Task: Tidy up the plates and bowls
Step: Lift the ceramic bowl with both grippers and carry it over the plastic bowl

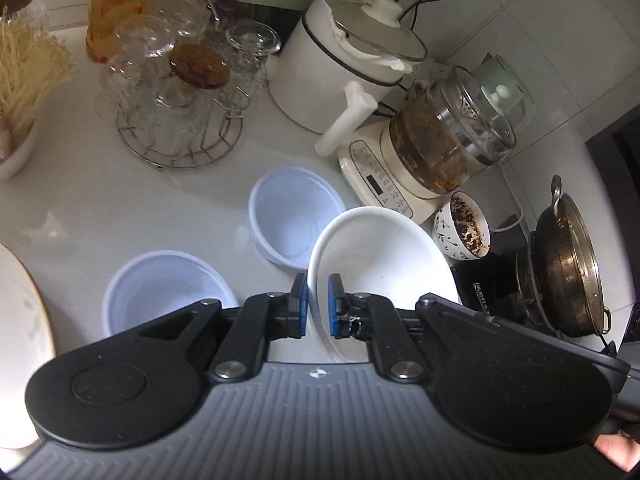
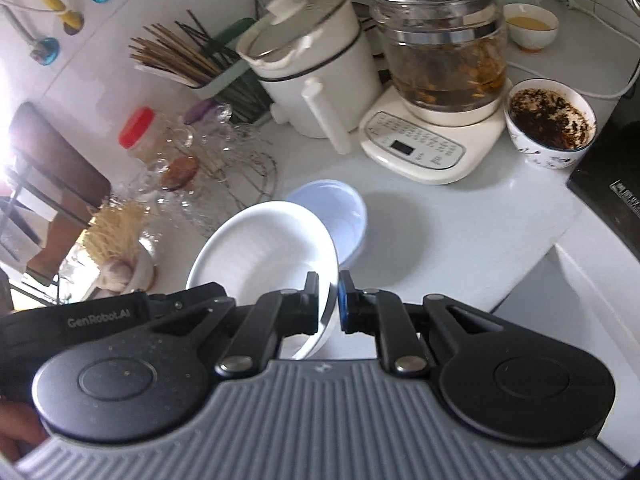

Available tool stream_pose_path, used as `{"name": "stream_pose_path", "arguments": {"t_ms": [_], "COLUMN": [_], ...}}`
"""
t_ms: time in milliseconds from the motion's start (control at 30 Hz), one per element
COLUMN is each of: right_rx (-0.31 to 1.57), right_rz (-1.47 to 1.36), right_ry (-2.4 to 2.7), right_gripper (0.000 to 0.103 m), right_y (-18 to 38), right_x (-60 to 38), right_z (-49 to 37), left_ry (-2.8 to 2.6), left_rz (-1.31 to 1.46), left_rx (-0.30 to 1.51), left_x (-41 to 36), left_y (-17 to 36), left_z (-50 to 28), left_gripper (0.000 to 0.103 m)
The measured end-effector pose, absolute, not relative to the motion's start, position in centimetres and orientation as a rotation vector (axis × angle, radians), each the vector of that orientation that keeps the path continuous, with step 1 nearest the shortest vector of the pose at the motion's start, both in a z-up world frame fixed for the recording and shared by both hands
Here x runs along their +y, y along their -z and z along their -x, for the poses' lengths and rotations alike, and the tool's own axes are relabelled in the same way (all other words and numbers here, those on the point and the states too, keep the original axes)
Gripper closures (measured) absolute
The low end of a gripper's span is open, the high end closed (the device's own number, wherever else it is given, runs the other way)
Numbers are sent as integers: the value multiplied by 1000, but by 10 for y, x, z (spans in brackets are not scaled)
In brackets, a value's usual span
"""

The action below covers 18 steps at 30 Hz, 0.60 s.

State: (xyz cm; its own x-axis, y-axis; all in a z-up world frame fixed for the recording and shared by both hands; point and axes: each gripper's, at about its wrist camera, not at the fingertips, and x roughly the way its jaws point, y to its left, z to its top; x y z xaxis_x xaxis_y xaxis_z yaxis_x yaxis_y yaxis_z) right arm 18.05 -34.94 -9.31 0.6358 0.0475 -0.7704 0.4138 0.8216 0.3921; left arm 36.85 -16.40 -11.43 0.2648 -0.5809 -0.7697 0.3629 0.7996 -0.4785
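Both my grippers pinch opposite rims of one white bowl, lifted over the counter.

Nearest the lens, my left gripper [image 1: 319,306] has its blue pads closed on the rim of the white bowl [image 1: 384,256], which spreads away toward 1 o'clock. My right gripper [image 2: 329,304] clamps the opposite rim, the bowl opening toward 10 o'clock there. The bowl looks tilted and clear of the counter [image 2: 460,232], though I cannot confirm the gap beneath it. Beyond it, one pale blue bowl [image 1: 294,216] sits at 12 o'clock from my left gripper, partly covered by the white bowl; a second pale blue bowl [image 1: 168,292] lies at 9 o'clock, nearer my left. I judge nesting depends on that offset. A gold-rimmed plate [image 1: 20,344] is cut off at the left edge.
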Motion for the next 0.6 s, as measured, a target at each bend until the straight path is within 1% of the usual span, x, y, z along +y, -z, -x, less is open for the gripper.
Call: {"name": "stream_pose_path", "arguments": {"t_ms": [333, 600], "right_rx": [860, 904], "right_rz": [-582, -553], "right_ry": [162, 94], "right_gripper": [90, 90], "right_y": [89, 102], "right_x": [-311, -288], "right_z": [-190, -215], "left_ry": [616, 540], "left_rz": [252, 281], "left_rx": [1120, 1125], "left_x": [-114, -83], "left_y": [110, 118], "left_z": [-376, -386], "left_gripper": [92, 92]}}
